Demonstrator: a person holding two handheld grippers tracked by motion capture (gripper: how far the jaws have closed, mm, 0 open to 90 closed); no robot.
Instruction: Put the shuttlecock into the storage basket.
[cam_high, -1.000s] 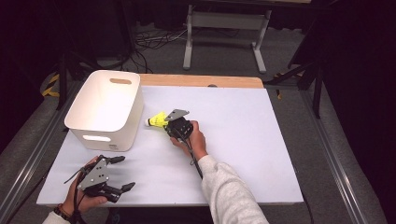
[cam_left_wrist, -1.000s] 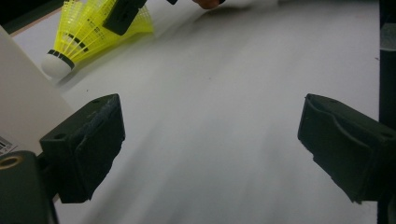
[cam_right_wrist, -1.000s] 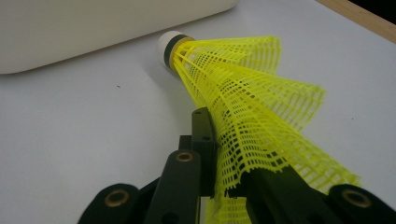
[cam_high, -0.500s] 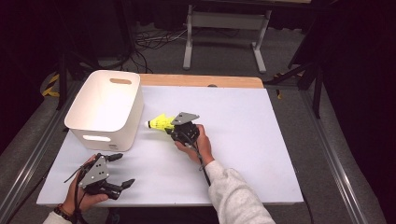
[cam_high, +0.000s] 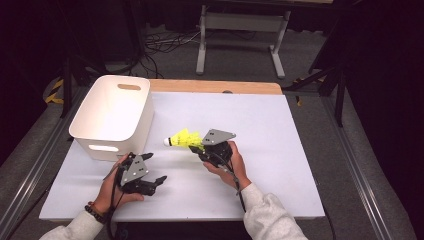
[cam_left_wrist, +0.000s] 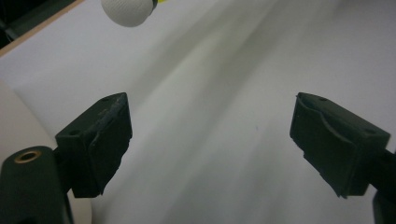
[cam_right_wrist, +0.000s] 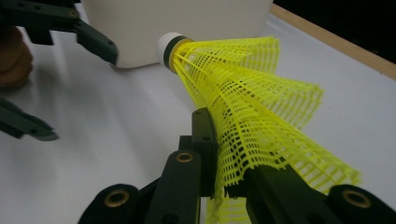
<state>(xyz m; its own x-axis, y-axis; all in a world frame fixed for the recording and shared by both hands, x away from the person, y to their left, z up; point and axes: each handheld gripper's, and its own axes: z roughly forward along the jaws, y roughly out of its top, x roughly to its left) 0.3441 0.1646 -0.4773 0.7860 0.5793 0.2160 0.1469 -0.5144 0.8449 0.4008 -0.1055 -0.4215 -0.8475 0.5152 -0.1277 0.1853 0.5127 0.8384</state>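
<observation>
I carry the shuttlecock toward the bin.
My right tongs (cam_high: 198, 148) pinch the yellow shuttlecock (cam_high: 183, 138) above the table (cam_high: 280, 150); my left tongs (cam_high: 152, 167) gape empty. Next I should lift it over the white bin (cam_high: 112, 116).

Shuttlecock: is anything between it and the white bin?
Nothing visible is. The shuttlecock is pinched by its yellow skirt in the right gripper, its cork tip pointing at the bin. Between them lies bare table. The open left gripper sits lower, out of that path.
</observation>
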